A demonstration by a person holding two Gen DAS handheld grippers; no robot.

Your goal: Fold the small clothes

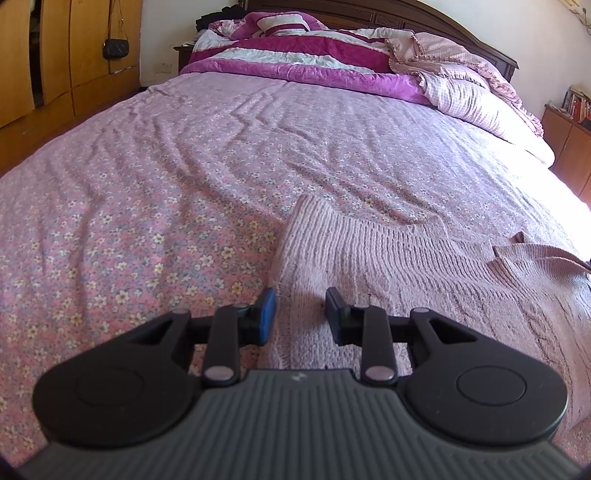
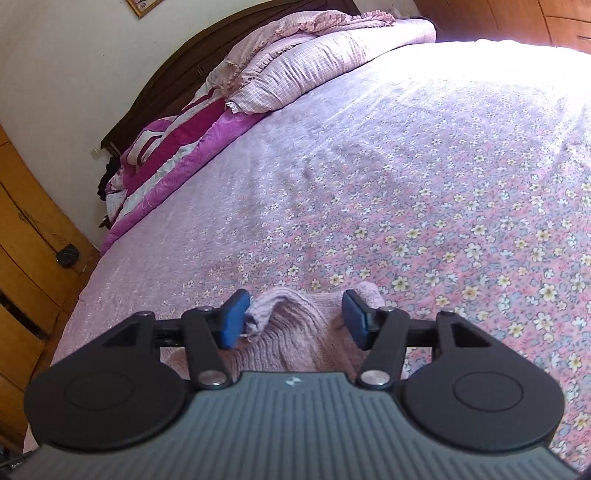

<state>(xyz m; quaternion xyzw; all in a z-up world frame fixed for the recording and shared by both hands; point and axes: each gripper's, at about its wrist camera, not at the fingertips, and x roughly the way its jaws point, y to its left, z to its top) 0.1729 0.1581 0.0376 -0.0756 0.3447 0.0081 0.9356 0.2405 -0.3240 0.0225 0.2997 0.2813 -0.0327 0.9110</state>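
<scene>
Left gripper (image 1: pixel 300 308), lower centre of its view: pads parted, released, straddling the near edge of the pink knit garment (image 1: pixel 369 254) without pressing it. Right gripper (image 2: pixel 293 317), lower centre of its view: jaws apart, a bunched corner of the garment (image 2: pixel 266 306) touching the left pad (image 2: pixel 232 319), not clamped. The garment lies flat on the floral bedsheet (image 1: pixel 129 206). Upper frame: folded magenta quilt (image 1: pixel 295 55), checked pillow (image 1: pixel 476 99), dark headboard (image 1: pixel 443 22); wooden wardrobe (image 1: pixel 55 55) at upper left
</scene>
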